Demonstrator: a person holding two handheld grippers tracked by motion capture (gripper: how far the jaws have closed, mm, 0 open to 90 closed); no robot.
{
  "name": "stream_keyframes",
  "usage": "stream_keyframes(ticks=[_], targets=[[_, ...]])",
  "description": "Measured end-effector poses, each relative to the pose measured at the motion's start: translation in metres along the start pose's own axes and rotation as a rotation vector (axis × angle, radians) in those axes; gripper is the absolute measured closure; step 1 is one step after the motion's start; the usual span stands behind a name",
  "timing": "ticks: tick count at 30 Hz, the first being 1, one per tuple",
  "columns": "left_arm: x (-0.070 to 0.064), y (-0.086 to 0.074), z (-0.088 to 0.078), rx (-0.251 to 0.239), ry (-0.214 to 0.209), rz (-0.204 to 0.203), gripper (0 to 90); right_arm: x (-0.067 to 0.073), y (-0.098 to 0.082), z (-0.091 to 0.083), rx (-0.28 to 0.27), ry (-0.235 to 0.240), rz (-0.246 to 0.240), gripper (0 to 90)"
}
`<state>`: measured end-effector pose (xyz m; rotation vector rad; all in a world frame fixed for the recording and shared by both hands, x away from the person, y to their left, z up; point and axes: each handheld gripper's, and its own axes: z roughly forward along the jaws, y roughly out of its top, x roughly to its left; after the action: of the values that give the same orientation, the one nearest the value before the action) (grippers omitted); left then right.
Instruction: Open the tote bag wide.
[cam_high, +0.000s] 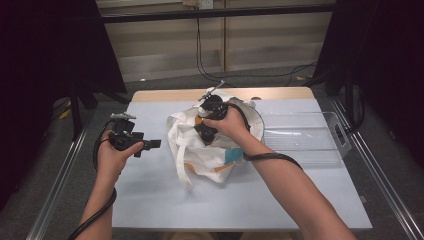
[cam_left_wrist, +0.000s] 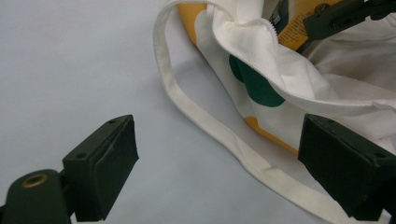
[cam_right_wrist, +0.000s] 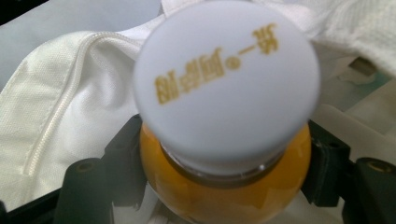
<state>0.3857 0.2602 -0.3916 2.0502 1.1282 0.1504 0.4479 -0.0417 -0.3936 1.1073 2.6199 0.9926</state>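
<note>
A white cloth bag (cam_high: 212, 155) with orange and teal patches lies crumpled in the middle of the table. My right gripper (cam_high: 206, 131) reaches down into its mouth. In the right gripper view its jaws (cam_right_wrist: 224, 175) press both sides of an orange bottle (cam_right_wrist: 219, 198) with a white cap (cam_right_wrist: 226, 86) printed in gold. My left gripper (cam_high: 155, 144) hovers left of the bag, level above the table. Its jaws (cam_left_wrist: 219, 163) stand wide open with nothing gripped, and the bag's strap (cam_left_wrist: 210, 126) lies on the table beyond them. Farther off, the right gripper (cam_left_wrist: 336, 16) sits over the bag's mouth.
A clear plastic bin (cam_high: 305, 137) stands to the right of the bag. The pale table mat (cam_high: 150, 200) stretches toward the front edge. Metal rails run along both sides of the table, and cables lie on the floor behind it.
</note>
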Motion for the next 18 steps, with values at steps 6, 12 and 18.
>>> stream_keyframes(ticks=[6,12,18], targets=[[0.000,0.000,0.000,0.010,-0.008,0.000,11.6,-0.002,0.000,-0.005,0.031,0.006,0.012,30.0],[-0.001,-0.001,-0.001,0.013,-0.003,0.007,11.6,-0.005,-0.002,-0.012,0.046,0.014,0.016,30.0],[-0.001,-0.001,-0.001,0.012,-0.004,0.007,11.6,-0.005,0.001,-0.019,0.072,0.010,0.013,30.0]])
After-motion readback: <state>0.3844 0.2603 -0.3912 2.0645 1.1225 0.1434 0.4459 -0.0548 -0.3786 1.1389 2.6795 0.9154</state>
